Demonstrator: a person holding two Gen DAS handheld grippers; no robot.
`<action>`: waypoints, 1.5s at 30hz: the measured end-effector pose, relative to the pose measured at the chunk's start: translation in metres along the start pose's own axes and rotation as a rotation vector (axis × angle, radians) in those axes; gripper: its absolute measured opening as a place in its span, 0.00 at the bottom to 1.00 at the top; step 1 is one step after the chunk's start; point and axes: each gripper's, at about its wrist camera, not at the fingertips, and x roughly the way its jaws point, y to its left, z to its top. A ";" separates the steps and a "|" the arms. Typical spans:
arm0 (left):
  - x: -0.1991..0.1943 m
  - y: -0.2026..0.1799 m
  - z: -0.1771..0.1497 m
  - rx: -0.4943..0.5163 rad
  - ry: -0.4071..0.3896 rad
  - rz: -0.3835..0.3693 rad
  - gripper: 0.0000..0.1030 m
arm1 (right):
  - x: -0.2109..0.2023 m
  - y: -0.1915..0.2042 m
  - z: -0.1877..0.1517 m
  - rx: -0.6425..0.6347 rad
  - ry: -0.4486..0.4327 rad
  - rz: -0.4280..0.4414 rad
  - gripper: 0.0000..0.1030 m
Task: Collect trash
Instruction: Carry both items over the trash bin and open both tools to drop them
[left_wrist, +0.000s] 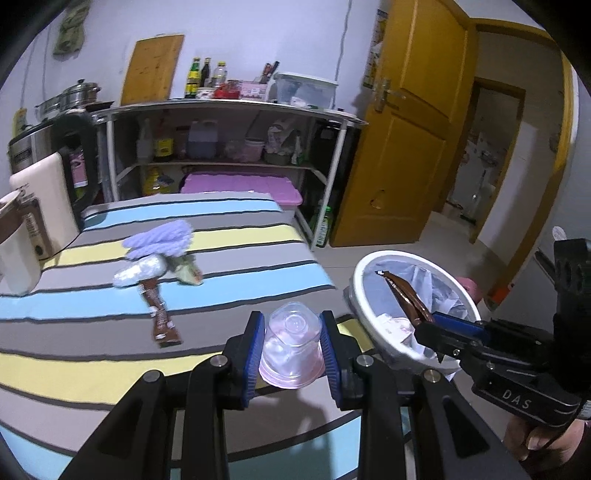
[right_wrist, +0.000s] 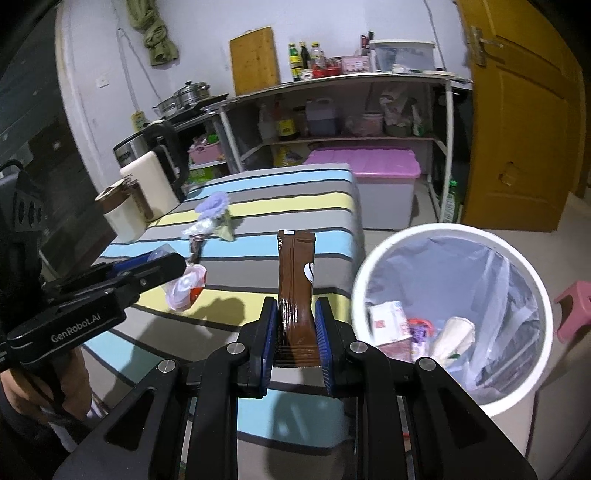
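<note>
White trash bin (right_wrist: 448, 236) w/ thin plastic liner, on floor just beside striped table (left_wrist: 110, 354); already holds paper and wrapper scraps. Light, prob. easy to tip, so best to drop stuff in w/o knocking the rim.

On table, well apart from bin: loose heap of leftovers, i.e. lilac fluffy item (left_wrist: 162, 240), crinkled clear/white wrapper (left_wrist: 138, 271), pale green packet (left_wrist: 188, 273), second brown sachet (left_wrist: 159, 314) lying flat. All look light and soft; sachet flat on cloth, so prob. needs a pinch at one end or edge, not mid-face.

Left gripper (left_wrist: 293, 345): jaws closed on clear plastic cup (left_wrist: 291, 343), pads on opposite side walls, pinkish stuff inside. Thin-walled, light, slick; likely buckles or pops out if squeezed hard, so gentle grip near the stiffer rim or base.

Right gripper (right_wrist: 297, 332): jaws narrow, clamped on lower end of brown sachet (right_wrist: 295, 273), rest standing upright above the pads. In left view, sachet hangs over bin mouth. Foil-like, glossy, semi-stiff, near weightless; end grip seems enough.
</note>
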 end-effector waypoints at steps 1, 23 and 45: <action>0.002 -0.003 0.001 0.006 0.001 -0.007 0.30 | -0.001 -0.004 -0.001 0.008 -0.001 -0.008 0.21; 0.078 -0.094 0.020 0.141 0.062 -0.192 0.30 | -0.015 -0.099 -0.016 0.185 0.012 -0.157 0.21; 0.149 -0.132 0.023 0.160 0.151 -0.300 0.30 | 0.001 -0.136 -0.023 0.248 0.073 -0.206 0.21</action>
